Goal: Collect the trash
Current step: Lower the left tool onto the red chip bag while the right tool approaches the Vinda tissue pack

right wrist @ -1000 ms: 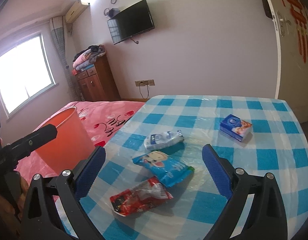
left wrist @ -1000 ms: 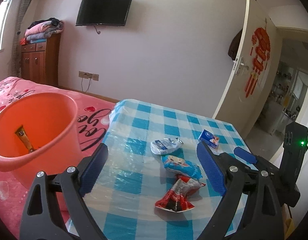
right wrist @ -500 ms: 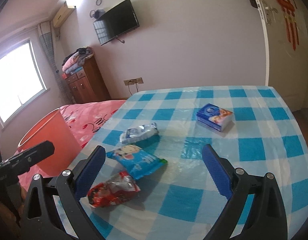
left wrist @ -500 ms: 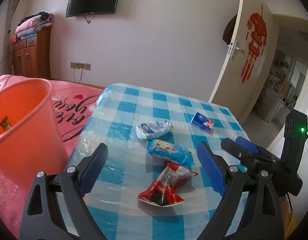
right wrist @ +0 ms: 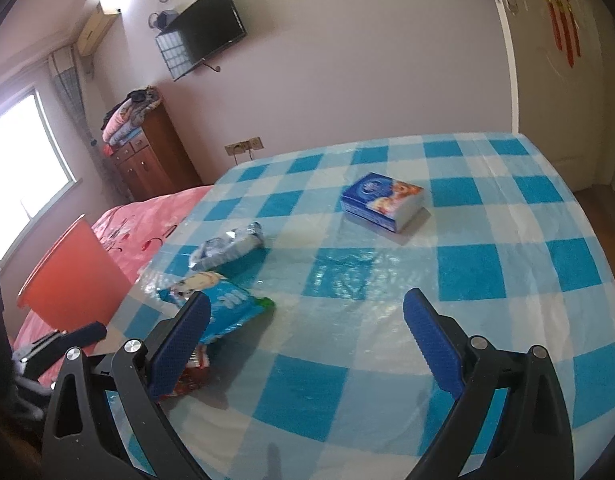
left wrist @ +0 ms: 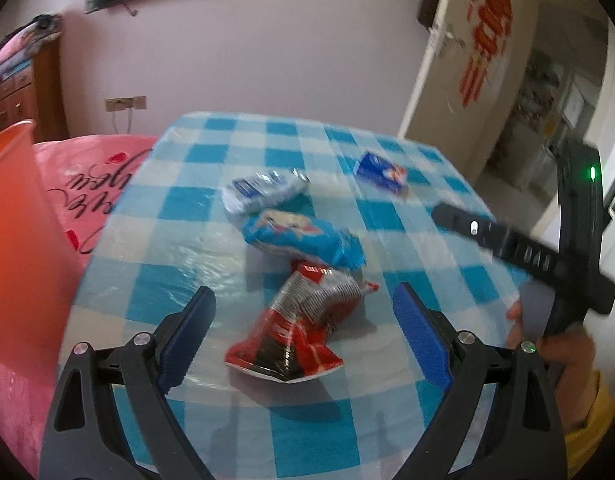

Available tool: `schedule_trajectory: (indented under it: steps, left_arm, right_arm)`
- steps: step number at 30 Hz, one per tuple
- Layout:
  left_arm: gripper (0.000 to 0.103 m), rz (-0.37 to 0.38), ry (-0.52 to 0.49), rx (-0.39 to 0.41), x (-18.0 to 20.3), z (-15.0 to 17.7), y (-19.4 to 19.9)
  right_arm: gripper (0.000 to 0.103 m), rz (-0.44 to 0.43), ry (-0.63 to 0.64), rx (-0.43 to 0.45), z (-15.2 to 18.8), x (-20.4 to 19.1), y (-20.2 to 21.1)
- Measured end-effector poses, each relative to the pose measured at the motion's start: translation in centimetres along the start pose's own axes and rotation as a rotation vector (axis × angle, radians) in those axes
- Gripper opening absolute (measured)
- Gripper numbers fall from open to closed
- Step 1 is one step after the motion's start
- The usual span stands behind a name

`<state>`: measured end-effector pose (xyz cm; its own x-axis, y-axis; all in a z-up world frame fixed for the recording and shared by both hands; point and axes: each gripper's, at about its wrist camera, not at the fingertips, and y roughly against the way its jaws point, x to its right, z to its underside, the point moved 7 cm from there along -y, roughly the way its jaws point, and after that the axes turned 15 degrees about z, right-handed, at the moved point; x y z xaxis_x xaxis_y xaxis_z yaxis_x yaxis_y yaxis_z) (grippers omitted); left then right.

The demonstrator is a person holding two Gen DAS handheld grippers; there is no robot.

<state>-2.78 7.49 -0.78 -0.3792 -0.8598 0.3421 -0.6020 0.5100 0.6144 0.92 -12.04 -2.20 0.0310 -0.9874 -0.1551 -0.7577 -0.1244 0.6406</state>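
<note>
The orange bin [left wrist: 15,240] is cut off at nine o'clock in the left view, so its inside is hidden; in the right view [right wrist: 69,276] only its outer wall and rim show, beside the pink bed [right wrist: 147,220]. In the right view the red wrapper [right wrist: 193,372] is mostly hidden behind the right gripper's [right wrist: 307,340] left finger, and the left gripper shows only as a dark blurred bar at eight o'clock. Both views are a little blurred. On the checked worktop [left wrist: 179,208] the red wrapper [left wrist: 299,324] lies between the wide-open fingers of the left gripper [left wrist: 303,336], untouched, its long axis running from seven to one o'clock. Just beyond it, touching, lies the blue pack [left wrist: 303,236], long axis ten to four, then the white pouch [left wrist: 263,190]. The blue box [left wrist: 381,170] sits apart toward one o'clock. The right gripper's fingers also stand wide apart and empty over bare cloth, the box [right wrist: 381,202] ahead at twelve.
</note>
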Motion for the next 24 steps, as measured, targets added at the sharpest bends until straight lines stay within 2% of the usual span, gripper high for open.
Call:
schedule_trajectory:
  steps: [5,12,17,24]
  left_arm:
    - [0.091,0.008,-0.049,-0.066,0.2,0.7,-1.8]
    - [0.091,0.005,-0.073,-0.115,-0.3,0.8,-3.4]
    - [0.09,0.012,-0.061,-0.13,-0.7,0.9,-4.1]
    - [0.09,0.004,-0.078,-0.138,-0.7,1.0,-4.6]
  right_arm:
    - [0.096,0.023,0.017,-0.041,-0.4,1.6,-1.1]
    - [0.096,0.062,0.085,-0.083,-2.6,2.9,-3.3]
    - [0.096,0.079,0.121,-0.081,-4.7,3.3,-5.5]
    - [0.096,0.136,0.152,-0.099,-5.8,4.4,-9.9]
